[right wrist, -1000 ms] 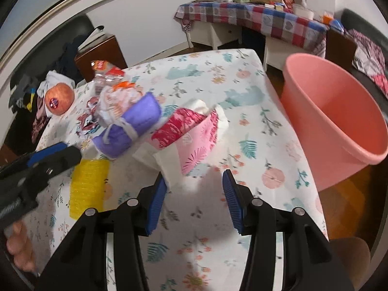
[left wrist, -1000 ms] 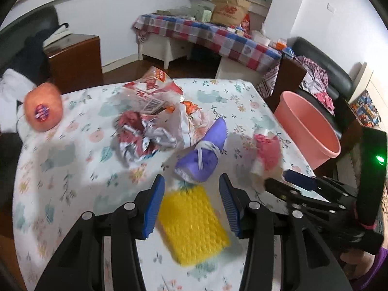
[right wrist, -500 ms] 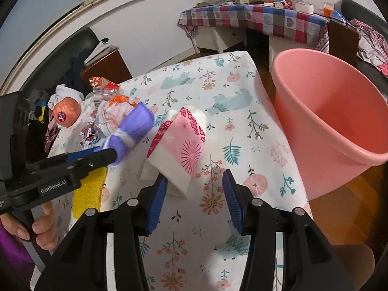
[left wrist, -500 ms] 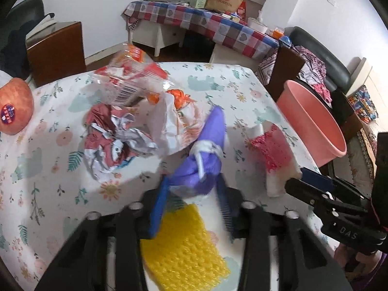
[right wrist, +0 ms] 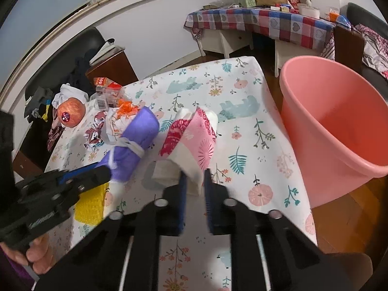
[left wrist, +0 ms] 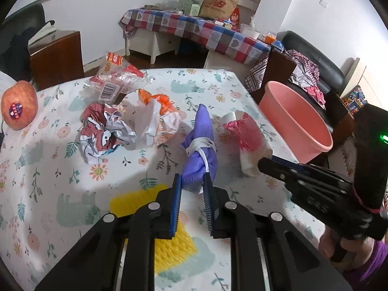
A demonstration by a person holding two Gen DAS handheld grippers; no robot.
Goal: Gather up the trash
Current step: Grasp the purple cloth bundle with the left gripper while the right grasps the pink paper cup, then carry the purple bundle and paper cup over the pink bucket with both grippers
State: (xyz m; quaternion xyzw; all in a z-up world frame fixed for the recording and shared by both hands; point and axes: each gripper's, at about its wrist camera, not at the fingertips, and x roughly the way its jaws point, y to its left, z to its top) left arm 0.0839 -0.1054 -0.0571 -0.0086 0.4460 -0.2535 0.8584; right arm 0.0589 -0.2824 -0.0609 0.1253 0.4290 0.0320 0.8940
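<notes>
My left gripper (left wrist: 191,181) is shut on a purple tied bag (left wrist: 200,145) and holds its near end; the bag also shows in the right wrist view (right wrist: 135,143). My right gripper (right wrist: 195,179) is shut on a pink-and-white folded packet (right wrist: 194,143), which also shows in the left wrist view (left wrist: 245,138). A crumpled red-and-white wrapper (left wrist: 104,131), a white-and-orange wrapper (left wrist: 162,121) and a clear red snack bag (left wrist: 116,82) lie on the floral tablecloth (left wrist: 60,189). A pink bucket (right wrist: 334,131) stands beside the table on the right.
A yellow sponge (left wrist: 167,242) lies under my left gripper. An apple (left wrist: 19,108) sits at the table's left edge. A wooden cabinet (left wrist: 55,58), a checkered table (left wrist: 198,29) and a black sofa (left wrist: 312,55) stand behind.
Both grippers have moved forward and closed: the left on the purple bag, the right on the pink-and-white packet. Both items now sit lifted at their near ends.
</notes>
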